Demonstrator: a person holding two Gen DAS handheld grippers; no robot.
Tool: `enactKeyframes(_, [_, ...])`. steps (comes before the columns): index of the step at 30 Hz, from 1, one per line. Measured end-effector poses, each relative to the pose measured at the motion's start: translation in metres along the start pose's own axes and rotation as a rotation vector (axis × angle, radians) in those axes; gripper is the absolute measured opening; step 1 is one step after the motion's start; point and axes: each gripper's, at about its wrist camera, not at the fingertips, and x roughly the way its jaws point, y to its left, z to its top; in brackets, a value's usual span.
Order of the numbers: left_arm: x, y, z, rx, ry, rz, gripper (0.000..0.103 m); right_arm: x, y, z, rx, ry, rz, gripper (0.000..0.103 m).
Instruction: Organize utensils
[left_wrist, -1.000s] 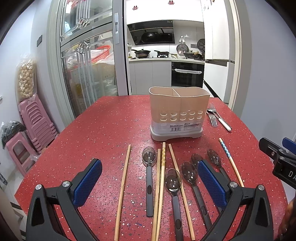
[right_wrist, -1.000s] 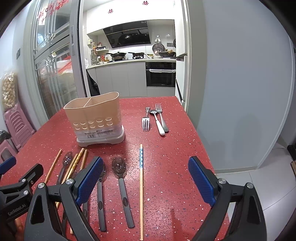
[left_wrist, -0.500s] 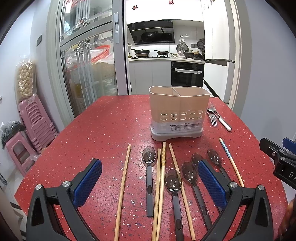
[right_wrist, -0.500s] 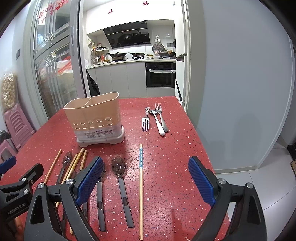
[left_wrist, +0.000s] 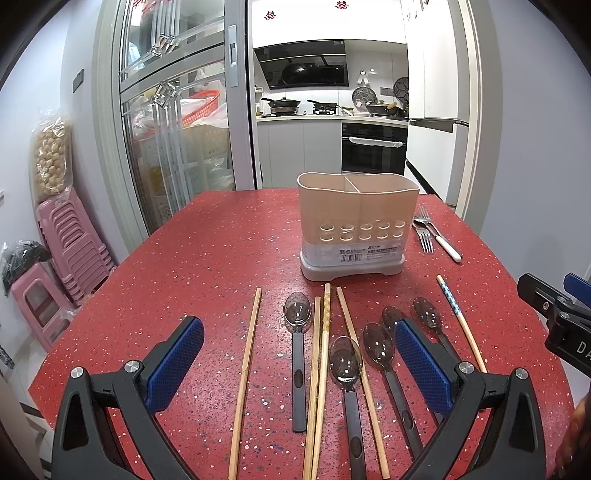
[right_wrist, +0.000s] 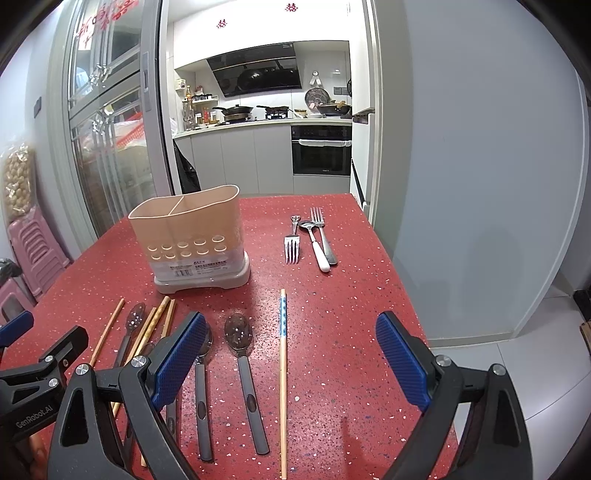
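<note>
From the left wrist camera, the left gripper (left_wrist: 299, 362) hangs low over a red speckled table (left_wrist: 207, 258), its two blue-padded fingers spread wide with nothing between them. Ahead of it stands a beige utensil holder (left_wrist: 357, 221), upright on a grey base, split by a divider into two compartments that look empty, with two rows of round holes across its front wall. Between the holder and the gripper lie loose utensils, all roughly pointing toward the holder: bare wooden chopsticks (left_wrist: 246, 365), a patterned chopstick (left_wrist: 325, 325), and several spoons with clear bowls and dark grey handles (left_wrist: 297, 347). To the right lies a chopstick with a blue-patterned tip (left_wrist: 458, 317). Right of the holder, metal forks and a white-handled piece (left_wrist: 434, 236) lie together. From the right wrist camera, the right gripper (right_wrist: 290, 356) also hovers over the table, its fingers parted wide and holding nothing. The blue-tipped chopstick (right_wrist: 283, 362) lies lengthwise between its fingers on the tabletop, with a dark-handled spoon (right_wrist: 243, 365) just left of it. The holder (right_wrist: 192, 240) stands farther back on the left, and two forks and a white-handled spoon (right_wrist: 314, 240) rest side by side farther back, right of it.
</note>
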Motion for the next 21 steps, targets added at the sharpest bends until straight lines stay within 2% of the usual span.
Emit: enactKeyframes(21, [-0.0002,0.0000,0.0010,0.005,0.003,0.002,0.103,-0.0006,0.0041,0.0031,-0.006,0.002,0.008,0.095])
